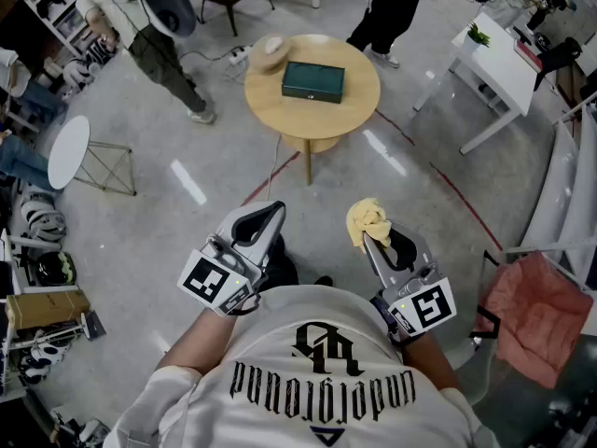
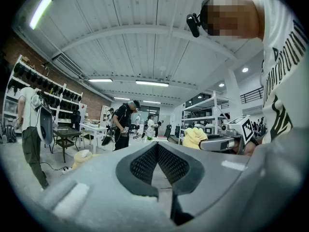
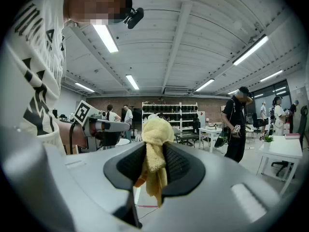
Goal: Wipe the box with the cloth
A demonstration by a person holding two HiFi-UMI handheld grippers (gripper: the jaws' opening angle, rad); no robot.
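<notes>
Head view: looks steeply down on both grippers, held close to the chest above grey floor (image 1: pixel 187 241). Finds the left gripper (image 1: pixel 269 211) with jaws closed on nothing. Finds the right gripper (image 1: pixel 371 239) with jaws clamped on a crumpled yellow cloth (image 1: pixel 367 220), bunched up past the tips. Places the dark green box (image 1: pixel 313 81) well ahead, lying flat near the middle of a round wooden bench (image 1: pixel 359 101), with a tan rounded thing (image 1: pixel 269 52) just beside it at the bench's left edge. Leaves open floor between grippers and bench, crossed by a red line (image 1: pixel 438 180) and a thin cable (image 1: pixel 273 161). Shows a person in black (image 1: pixel 392 12) standing just beyond the bench, a white table (image 1: pixel 494 63) to the right and a small round table (image 1: pixel 67 152) to the left.

Left gripper view: shows the ribbed pads pressed together, empty. Catches the right gripper (image 2: pixel 227 141) and its cloth (image 2: pixel 194 137) off to the right, and the person in black (image 2: pixel 123 127) farther back.

Right gripper view: shows the cloth (image 3: pixel 155 149) pinched between the pads, balled above and trailing below. Catches the left gripper (image 3: pixel 104 124) at left, a shelving rack (image 3: pixel 169 111) behind, and the person in black (image 3: pixel 237 129) at right.
</notes>
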